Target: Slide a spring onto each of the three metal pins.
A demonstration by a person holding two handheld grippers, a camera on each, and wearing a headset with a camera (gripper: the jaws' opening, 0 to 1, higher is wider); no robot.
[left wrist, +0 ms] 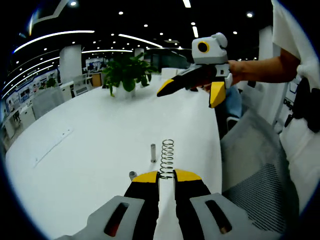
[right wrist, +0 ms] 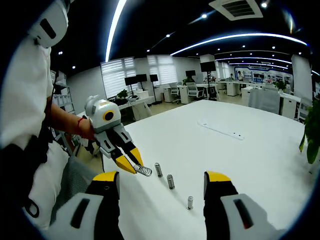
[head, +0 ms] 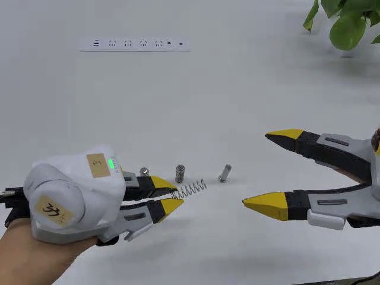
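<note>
Pinching a spring (head: 191, 188) endwise, left gripper (head: 176, 198) hovers beside pins (head: 224, 173).

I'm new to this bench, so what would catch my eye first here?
The left gripper, low on the left of the head view, pinches one end of a spring that sticks out near three small metal pins in a row on the white table. The right gripper hangs wide open at the right.
</note>
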